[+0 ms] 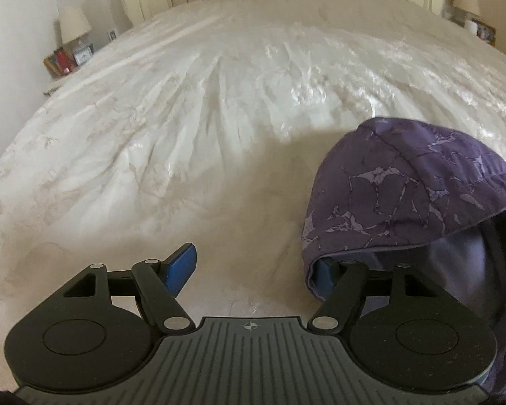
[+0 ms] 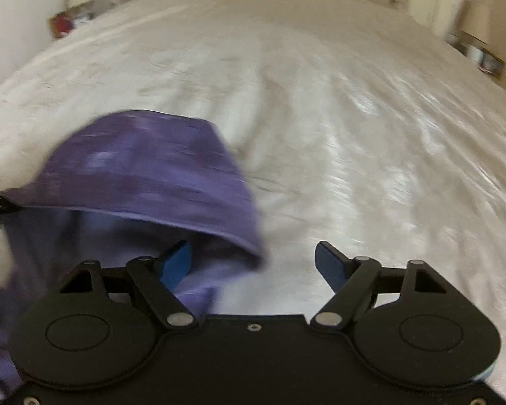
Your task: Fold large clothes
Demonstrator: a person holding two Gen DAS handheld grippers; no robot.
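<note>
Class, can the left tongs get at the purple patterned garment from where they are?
Probably yes: the left tongs are open, and the purple patterned garment already drapes over their right finger, nothing between them.

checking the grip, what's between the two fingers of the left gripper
Only bare white bedspread shows in the left gripper's gap in the left wrist view. The purple garment drapes over its right finger only.
</note>
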